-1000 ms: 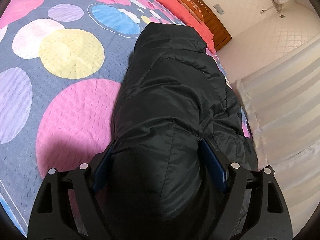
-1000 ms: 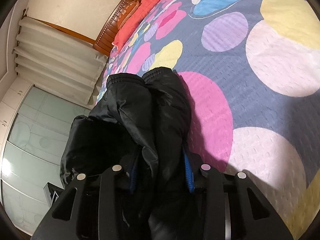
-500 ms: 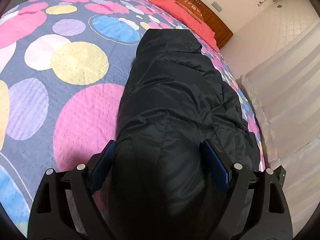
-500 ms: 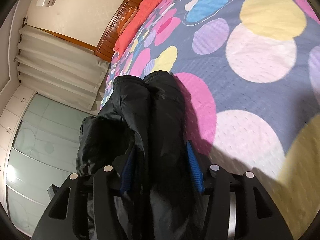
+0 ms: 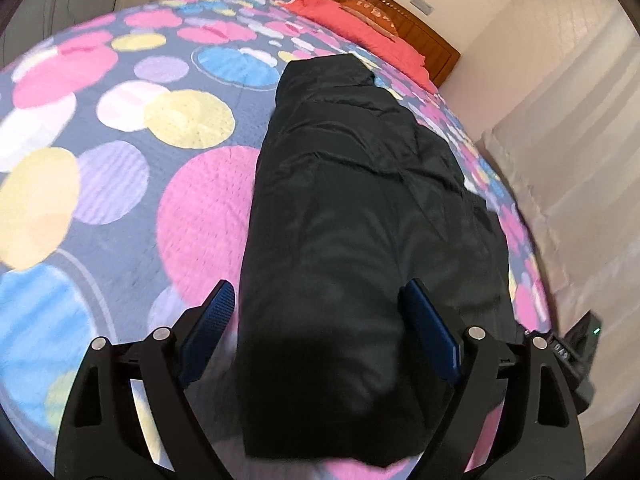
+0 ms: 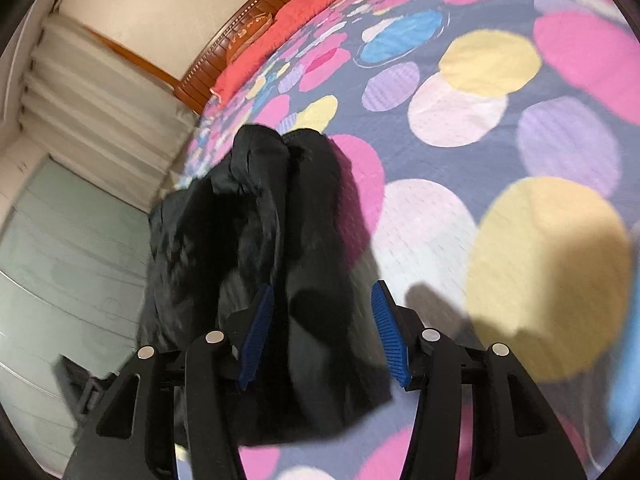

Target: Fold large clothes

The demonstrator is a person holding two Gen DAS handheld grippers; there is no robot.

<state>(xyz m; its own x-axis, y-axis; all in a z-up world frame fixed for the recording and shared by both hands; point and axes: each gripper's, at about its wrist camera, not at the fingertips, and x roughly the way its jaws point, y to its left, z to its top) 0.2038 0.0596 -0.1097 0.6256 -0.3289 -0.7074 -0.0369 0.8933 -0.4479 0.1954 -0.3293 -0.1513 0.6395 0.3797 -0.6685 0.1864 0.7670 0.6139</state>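
Black puffer jacket point(image 5: 360, 208) lies folded on our spotted bedspread point(image 5: 120, 184); left hand-held gripper point(image 5: 320, 312) and right hand-held gripper point(image 6: 320, 312) straddle it, released. Pillow point(image 5: 370, 14) lettering unreadable.

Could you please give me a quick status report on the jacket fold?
Left gripper open, right gripper open. Black jacket folded on bedspread, between both. Nothing in the way.

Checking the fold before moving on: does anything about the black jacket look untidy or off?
The black jacket looks uneven: in the right wrist view its left side bulges in loose, crumpled folds toward the edge of the bed. Nothing looks torn.
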